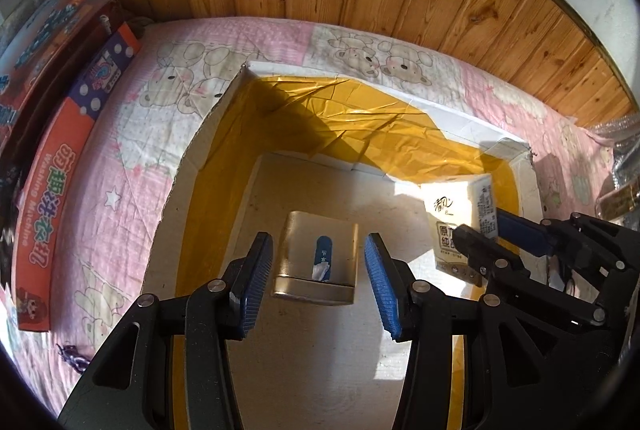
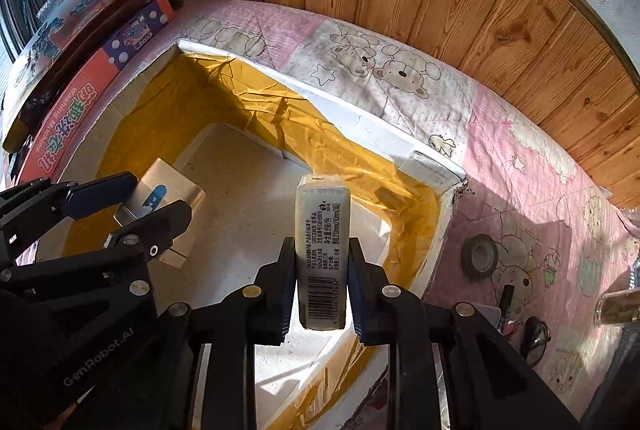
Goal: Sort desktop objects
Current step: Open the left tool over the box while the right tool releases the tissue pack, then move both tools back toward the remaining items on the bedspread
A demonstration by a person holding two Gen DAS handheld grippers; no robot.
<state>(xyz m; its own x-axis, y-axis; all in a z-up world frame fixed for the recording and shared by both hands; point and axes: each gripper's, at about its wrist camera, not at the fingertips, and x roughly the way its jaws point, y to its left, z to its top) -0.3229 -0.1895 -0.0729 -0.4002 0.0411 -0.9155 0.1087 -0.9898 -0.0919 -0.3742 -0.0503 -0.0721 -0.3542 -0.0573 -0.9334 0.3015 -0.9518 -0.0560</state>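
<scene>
Blue pads of the left gripper (image 1: 319, 284) stand wide apart, empty, above a gold tissue pack (image 1: 316, 260) lying flat on the floor of the box (image 1: 224, 101); that pack looks already dropped.

Black fingers of the right gripper (image 2: 322, 288) flank a second pack (image 2: 322, 250), pads touching its sides, holding it upright over the box's right part. Judged step: placing it. Next calls for lowering, then releasing clear of the first pack and the yellow-taped wall.
</scene>
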